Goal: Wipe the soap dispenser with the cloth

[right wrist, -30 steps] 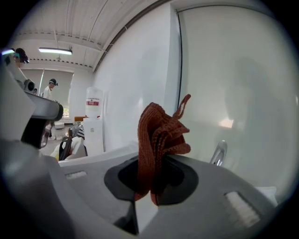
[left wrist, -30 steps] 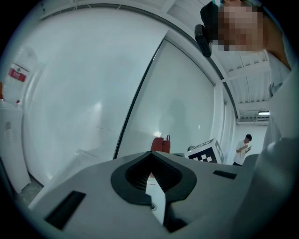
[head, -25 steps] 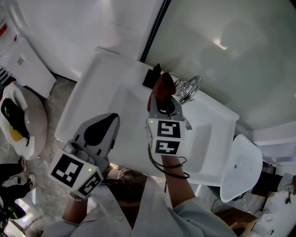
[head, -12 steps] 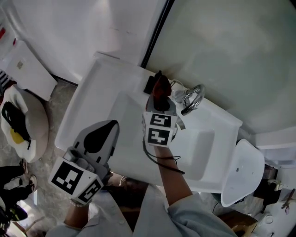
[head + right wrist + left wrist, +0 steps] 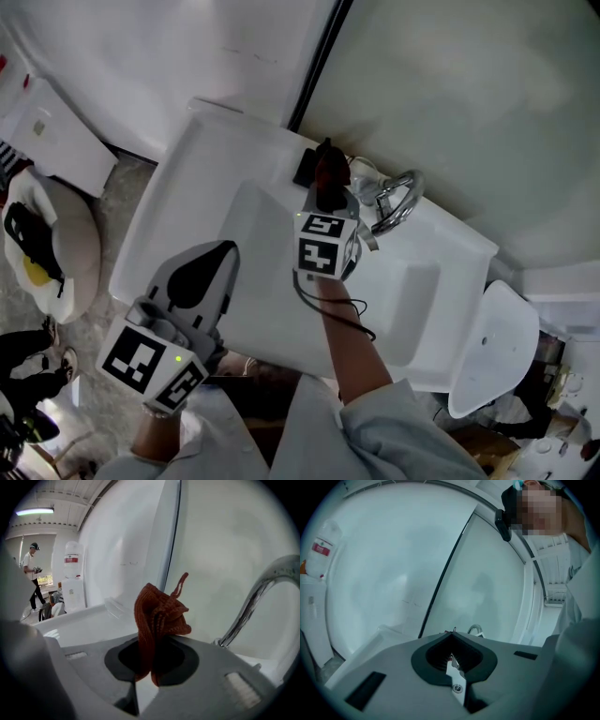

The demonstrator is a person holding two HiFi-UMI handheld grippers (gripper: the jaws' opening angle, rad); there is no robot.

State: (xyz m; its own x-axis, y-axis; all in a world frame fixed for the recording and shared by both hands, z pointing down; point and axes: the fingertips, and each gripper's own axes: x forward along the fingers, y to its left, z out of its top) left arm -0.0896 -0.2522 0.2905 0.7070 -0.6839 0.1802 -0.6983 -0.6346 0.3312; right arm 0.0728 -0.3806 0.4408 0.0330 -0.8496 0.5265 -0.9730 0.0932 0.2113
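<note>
dispenser: dark soap dispenser (image 5: 306,169) on the back ledge of the sink (image 5: 178,187), upper centre of the head view, left of the faucet (image 5: 398,200). It does not show in the right gripper view, probably because the cloth covers it.
cloth: red cloth (image 5: 157,616), bunched and sticking out past the jaws. It is touching or just beside the dispenser's right side, can't tell which.
right gripper (image 5: 328,199): jaws clamped on the cloth, pointed at the back ledge.
left gripper (image 5: 451,644): jaws together with nothing between them. It is at lower left of the head view, well apart from the dispenser.
key relation: dispenser lies just up-left of the right gripper's tips, so the right is far nearer.
axis: looks upright from above, not confirmed.
next (judgement): a small shift up-left puts the cloth on the dispenser body.
risk: the faucet is close on the right.
</note>
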